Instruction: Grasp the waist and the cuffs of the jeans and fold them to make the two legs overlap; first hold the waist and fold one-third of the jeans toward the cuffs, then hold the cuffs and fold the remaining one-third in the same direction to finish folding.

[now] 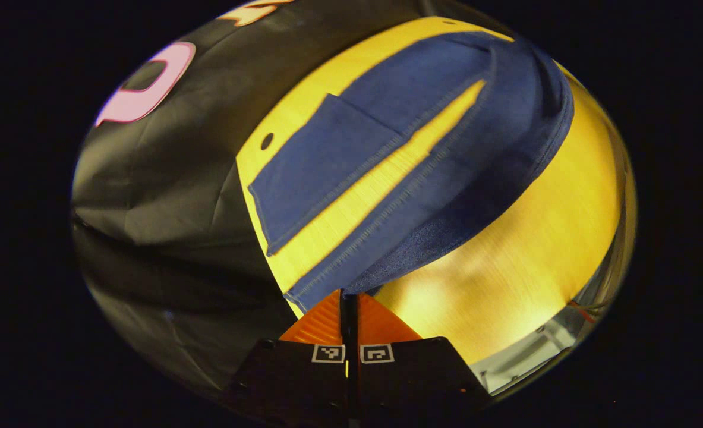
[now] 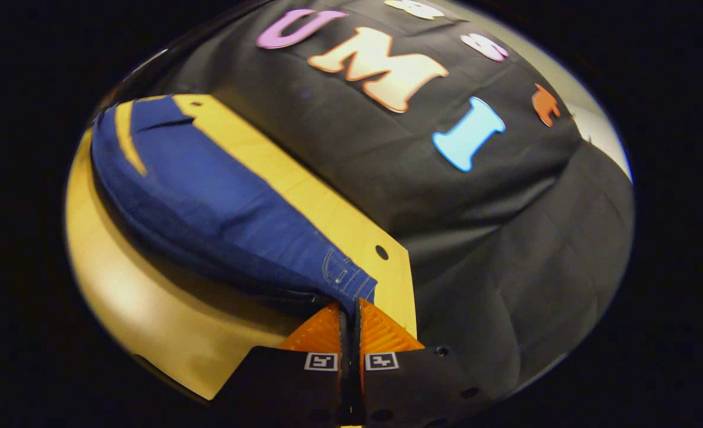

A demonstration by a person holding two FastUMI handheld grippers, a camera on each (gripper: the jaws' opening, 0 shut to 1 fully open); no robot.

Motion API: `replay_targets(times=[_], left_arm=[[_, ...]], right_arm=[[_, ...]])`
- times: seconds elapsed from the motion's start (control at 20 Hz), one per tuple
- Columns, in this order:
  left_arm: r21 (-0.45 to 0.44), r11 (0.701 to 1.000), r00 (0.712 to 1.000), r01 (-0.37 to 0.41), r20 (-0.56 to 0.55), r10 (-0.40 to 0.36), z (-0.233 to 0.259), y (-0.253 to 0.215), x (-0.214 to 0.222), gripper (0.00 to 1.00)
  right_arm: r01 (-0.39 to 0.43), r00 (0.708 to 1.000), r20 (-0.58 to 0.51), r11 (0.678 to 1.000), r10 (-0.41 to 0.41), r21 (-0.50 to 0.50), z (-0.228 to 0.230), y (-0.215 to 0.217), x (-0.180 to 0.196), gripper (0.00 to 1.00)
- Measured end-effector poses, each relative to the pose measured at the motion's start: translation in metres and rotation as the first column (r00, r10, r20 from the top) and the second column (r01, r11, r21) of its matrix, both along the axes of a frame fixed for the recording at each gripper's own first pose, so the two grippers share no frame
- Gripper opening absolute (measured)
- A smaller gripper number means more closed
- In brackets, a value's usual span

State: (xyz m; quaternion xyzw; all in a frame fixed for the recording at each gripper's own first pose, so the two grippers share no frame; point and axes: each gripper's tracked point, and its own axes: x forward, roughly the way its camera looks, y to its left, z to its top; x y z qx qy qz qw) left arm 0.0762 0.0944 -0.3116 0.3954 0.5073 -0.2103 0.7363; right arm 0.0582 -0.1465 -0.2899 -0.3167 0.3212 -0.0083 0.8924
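In the left gripper view the left gripper (image 1: 349, 295) pinches a cuff of the jeans (image 1: 422, 160), jaws closed on denim, with both legs spread across the yellow table (image 1: 541, 238). The right gripper view shows the right gripper (image 2: 349, 306) clamped on the waist corner, beside the table's edge and the black cloth wall (image 2: 506, 238).

left gripper view: low, close | right gripper view: same (both share jeans (image 1: 422, 178), table (image 1: 535, 249))

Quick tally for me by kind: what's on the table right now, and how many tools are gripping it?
Jeans: 1, blue, partly lifted off the table.
Tools: 2, the left tool shut on a leg's cuff end, the right tool shut on the jeans' other end.
Table: 1, yellow wood.
Total: 4.
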Motion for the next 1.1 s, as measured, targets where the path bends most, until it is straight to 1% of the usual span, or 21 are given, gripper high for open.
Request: replay_targets(times=[0.1,0.15,0.2,0.35,0.5,0.65,0.7,0.75,0.9,0.95,1.0,1.1], left_arm=[[-0.062,0.997,0.998,-0.05,0.021,0.051,0.001,-0.004,0.027,0.0],[-0.084,0.994,0.997,-0.064,0.034,0.067,0.001,-0.005,0.042,0.0],[-0.102,0.992,0.996,-0.072,0.044,0.077,0.0,-0.007,0.057,0.0],[-0.143,0.985,0.994,-0.098,0.031,0.104,-0.01,-0.013,0.091,0.0],[-0.201,0.97,0.99,-0.136,0.009,0.141,-0.027,-0.024,0.122,0.0],[-0.254,0.955,0.986,-0.154,0.015,0.163,-0.039,-0.032,0.155,0.0],[-0.264,0.95,0.985,-0.166,0.001,0.173,-0.046,-0.034,0.163,0.0],[-0.274,0.945,0.984,-0.176,-0.019,0.178,-0.052,-0.036,0.164,0.0],[-0.295,0.933,0.978,-0.208,-0.066,0.197,-0.076,-0.039,0.178,0.0],[-0.307,0.926,0.975,-0.22,-0.063,0.211,-0.079,-0.042,0.183,0.0],[-0.318,0.921,0.974,-0.224,-0.047,0.221,-0.08,-0.045,0.186,0.0],[-0.336,0.916,0.969,-0.221,0.033,0.246,-0.075,-0.054,0.198,0.0]], right_arm=[[0.059,0.998,0.032,0.998,-0.06,0.026,0.007,0.005,0.021,0.02],[0.077,0.996,0.046,0.997,-0.078,0.031,0.007,0.006,0.035,0.02],[0.09,0.995,0.039,0.995,-0.091,0.034,0.005,0.007,0.043,0.02],[0.131,0.991,0.028,0.99,-0.132,0.045,-0.005,0.01,0.068,0.02],[0.163,0.986,0.033,0.985,-0.166,0.062,-0.019,0.013,0.095,0.02],[0.212,0.976,0.031,0.971,-0.216,0.11,-0.04,0.014,0.121,0.02],[0.228,0.972,0.021,0.966,-0.233,0.123,-0.049,0.014,0.128,0.0],[0.243,0.969,0.007,0.96,-0.247,0.136,-0.059,0.015,0.135,0.02],[0.277,0.961,-0.039,0.946,-0.274,0.168,-0.09,0.018,0.151,0.02],[0.283,0.959,-0.051,0.943,-0.278,0.176,-0.103,0.019,0.154,0.0],[0.293,0.956,-0.069,0.939,-0.285,0.181,-0.112,0.019,0.154,0.02],[0.312,0.95,-0.083,0.931,-0.301,0.191,-0.123,0.017,0.155,0.05]])
